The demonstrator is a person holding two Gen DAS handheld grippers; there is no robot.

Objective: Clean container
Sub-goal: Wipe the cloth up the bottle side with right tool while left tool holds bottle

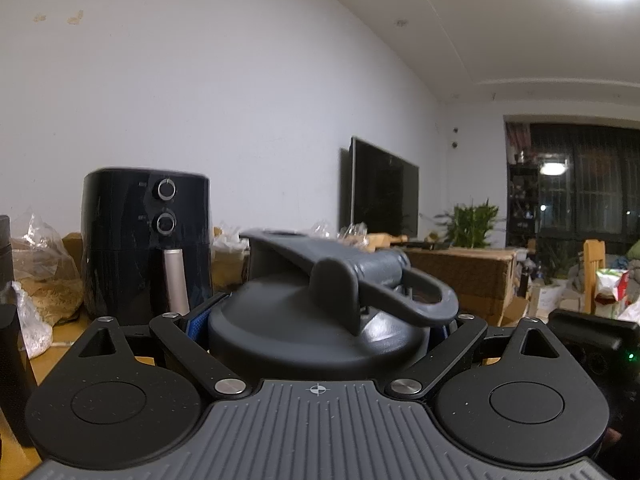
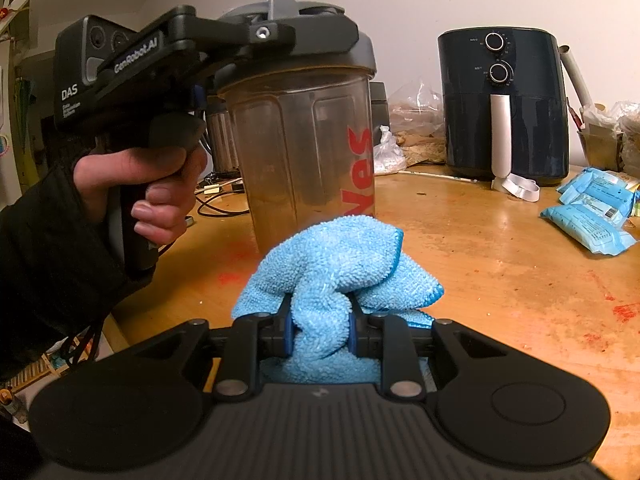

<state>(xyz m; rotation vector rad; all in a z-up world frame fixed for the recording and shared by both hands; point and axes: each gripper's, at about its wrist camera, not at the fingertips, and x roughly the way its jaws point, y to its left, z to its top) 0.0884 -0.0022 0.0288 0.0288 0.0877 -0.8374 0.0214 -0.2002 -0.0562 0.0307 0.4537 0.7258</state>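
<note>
Both grippers are matte black: ribbed grey top plate, round side housings, silver pivot screws, blue finger pads. Right gripper plate carries a small mark at 12 o'clock. Left gripper has a pistol-grip body printed "DAS" and "GenRobot.AI"; left hand wears a black sleeve.

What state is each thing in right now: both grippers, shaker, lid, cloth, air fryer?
Left gripper: shut on the shaker's lid, holding it upright.
Right gripper: shut on the cloth.
Shaker: upright on the table, looks empty, walls cloudy.
Lid: on, carry loop lying over to one side.
Cloth: bunched, right by the shaker's base; contact unclear.
Air fryer: drawer closed.
</note>
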